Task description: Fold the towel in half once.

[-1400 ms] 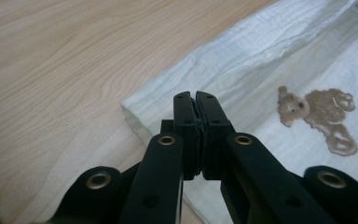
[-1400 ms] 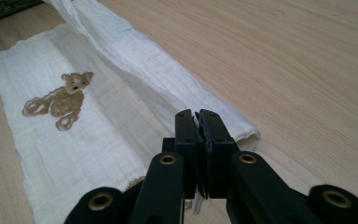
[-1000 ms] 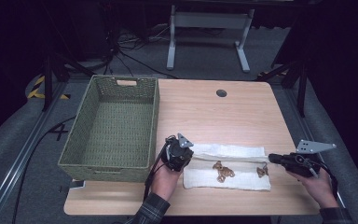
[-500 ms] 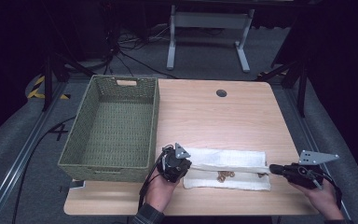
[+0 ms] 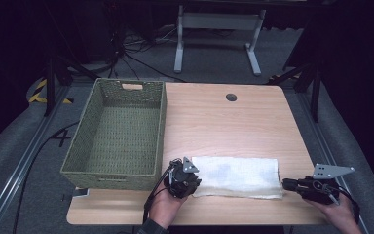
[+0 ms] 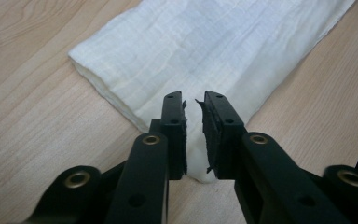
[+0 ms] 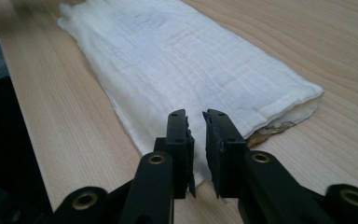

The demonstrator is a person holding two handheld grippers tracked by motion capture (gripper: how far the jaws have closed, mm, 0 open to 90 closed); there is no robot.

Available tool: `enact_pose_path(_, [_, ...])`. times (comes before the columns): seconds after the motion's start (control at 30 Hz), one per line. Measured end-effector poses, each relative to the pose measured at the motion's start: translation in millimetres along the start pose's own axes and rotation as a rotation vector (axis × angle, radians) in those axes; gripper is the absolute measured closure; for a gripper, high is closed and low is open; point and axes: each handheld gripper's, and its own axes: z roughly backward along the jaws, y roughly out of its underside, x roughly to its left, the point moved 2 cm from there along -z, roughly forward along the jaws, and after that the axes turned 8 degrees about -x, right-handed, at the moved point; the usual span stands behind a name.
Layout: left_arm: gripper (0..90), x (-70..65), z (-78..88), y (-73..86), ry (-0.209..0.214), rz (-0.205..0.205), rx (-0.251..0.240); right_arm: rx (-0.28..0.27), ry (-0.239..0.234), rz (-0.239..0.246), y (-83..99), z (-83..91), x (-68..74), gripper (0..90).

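A folded white cloth lies flat along the near edge of the counter, right of the wicker basket. The left gripper sits at the cloth's left end and the right gripper at its right end. Both have just been opening, their fingers slightly apart, cloth between them unclamped.

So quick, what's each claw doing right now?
Left gripper: jaws just opening a little, over the folded white cloth's corner, not gripping.
Right gripper: likewise just opening, cloth edge released.
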Motion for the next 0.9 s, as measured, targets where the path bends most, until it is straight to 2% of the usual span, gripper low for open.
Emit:
enact_pose_path(0.1, [74.4,2.4,0.6,-1.4,0.0,-0.013,-0.004,-0.005,-0.004,-0.003,0.0,0.7,0.1,76.5])
enact_pose_path(0.17, [73.6,2.9,-0.8,-2.6,-0.003,0.005,-0.003,-0.008,-0.006,-0.008,-0.7,0.2,-0.5,76.2])
enact_pose_path(0.23, [71.8,5.3,-3.5,-4.3,-0.014,-0.008,-0.011,-0.007,-0.004,-0.009,-1.7,-2.1,-1.7,75.9])
enact_pose_path(0.27, [71.4,5.6,-4.2,-5.5,-0.008,0.003,0.001,-0.001,-0.002,-0.005,-2.2,-3.4,-2.8,75.2])
enact_pose_path(0.33, [70.3,6.5,-8.3,-7.9,-0.02,0.01,-0.01,0.002,0.001,-0.009,-3.5,-6.1,-4.6,74.8])
enact_pose_path(0.4, [68.9,7.2,-10.9,-11.2,-0.019,0.011,0.003,0.009,0.008,-0.008,-5.9,-9.4,-7.6,74.3])
enact_pose_path(0.43, [68.9,8.4,-14.7,-14.1,-0.024,0.004,-0.007,0.009,0.008,-0.007,-6.7,-10.7,-8.8,74.2])
enact_pose_path(0.47, [68.7,10.1,-15.3,-16.7,-0.024,-0.01,0.011,0.01,0.015,-0.006,-8.3,-13.3,-11.0,74.0])
enact_pose_path(0.5, [68.3,9.5,-17.0,-17.9,-0.029,0.006,0.003,0.012,0.019,-0.007,-9.5,-14.6,-12.6,73.9])
enact_pose_path(0.57, [68.3,12.8,-20.3,-22.9,-0.036,-0.013,0.004,0.015,0.027,0.0,-12.2,-17.3,-16.3,73.9])
enact_pose_path(0.9, [67.9,29.0,-36.1,-41.7,-0.071,0.012,0.001,0.028,0.054,0.018,-29.2,-35.4,-34.5,74.0])
